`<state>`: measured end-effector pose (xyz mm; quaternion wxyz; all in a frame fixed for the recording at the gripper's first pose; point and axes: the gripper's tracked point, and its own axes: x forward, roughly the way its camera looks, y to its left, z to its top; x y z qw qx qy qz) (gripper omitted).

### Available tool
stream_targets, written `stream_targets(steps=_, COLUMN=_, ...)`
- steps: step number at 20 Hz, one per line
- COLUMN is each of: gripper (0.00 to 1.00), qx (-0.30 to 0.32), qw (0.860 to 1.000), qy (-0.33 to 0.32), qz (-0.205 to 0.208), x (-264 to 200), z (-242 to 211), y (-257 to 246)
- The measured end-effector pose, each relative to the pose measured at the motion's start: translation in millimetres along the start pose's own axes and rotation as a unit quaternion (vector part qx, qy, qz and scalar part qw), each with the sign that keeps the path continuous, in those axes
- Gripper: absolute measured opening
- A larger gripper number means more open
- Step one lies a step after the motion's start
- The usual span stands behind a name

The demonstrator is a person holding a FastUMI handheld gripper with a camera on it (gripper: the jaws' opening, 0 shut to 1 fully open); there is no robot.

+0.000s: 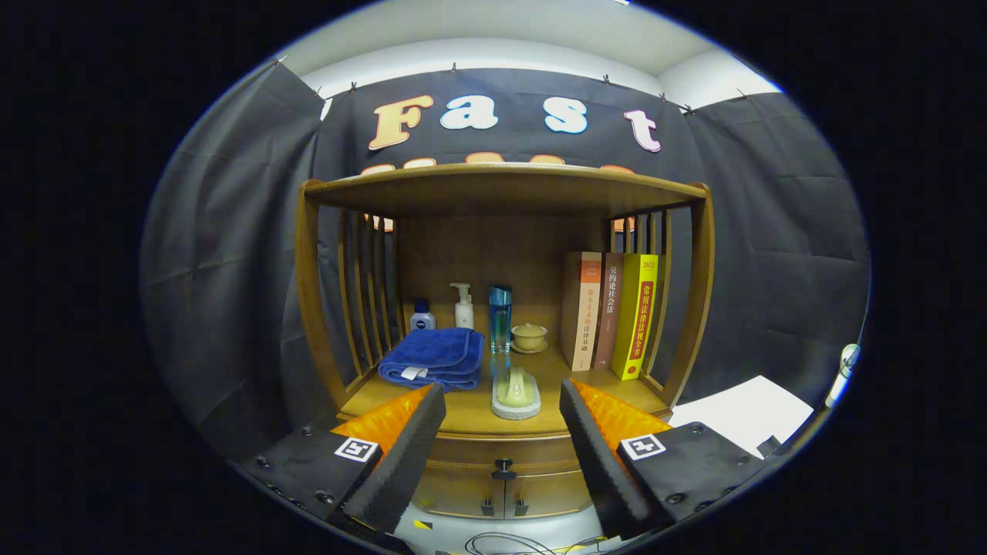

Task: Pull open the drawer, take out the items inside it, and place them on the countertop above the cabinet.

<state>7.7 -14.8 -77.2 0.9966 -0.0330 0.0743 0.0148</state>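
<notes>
We see the gripper (503, 416) with fingers spread wide, holding nothing, facing the wooden cabinet (698, 308). The closed drawer (501, 451) with its dark knob (503, 465) sits between the fingers, below the countertop (463, 412) bearing a soap dish (516, 391) and blue towel (433, 357)

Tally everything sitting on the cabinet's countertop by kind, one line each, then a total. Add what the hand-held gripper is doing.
Books, upright: 3
Bottles: 3
Folded blue towel: 1
Soap on a dish: 1
Lidded cup on a saucer: 1
Total: 9
The hand-held gripper is open and holds nothing; the closed drawer's knob sits between its fingers, untouched.
</notes>
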Motion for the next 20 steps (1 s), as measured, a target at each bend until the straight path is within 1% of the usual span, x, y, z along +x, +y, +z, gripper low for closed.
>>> stream_targets(steps=2, gripper=0.99, qx=-0.004, qw=1.0, qy=0.003, qz=-0.004, x=-1.8, z=-3.6, y=-5.2)
stream_targets(steps=7, gripper=0.99, qx=0.016, qw=1.0, qy=0.012, qz=-0.015, x=1.9, z=-12.0, y=-24.3)
stream_targets(steps=12, gripper=0.99, qx=0.018, qw=0.999, qy=0.009, qz=-0.026, x=0.9, z=-5.9, y=-40.6)
stream_targets(steps=20, gripper=0.99, qx=0.017, qw=1.0, qy=0.009, qz=-0.017, x=2.6, z=-6.5, y=-33.7)
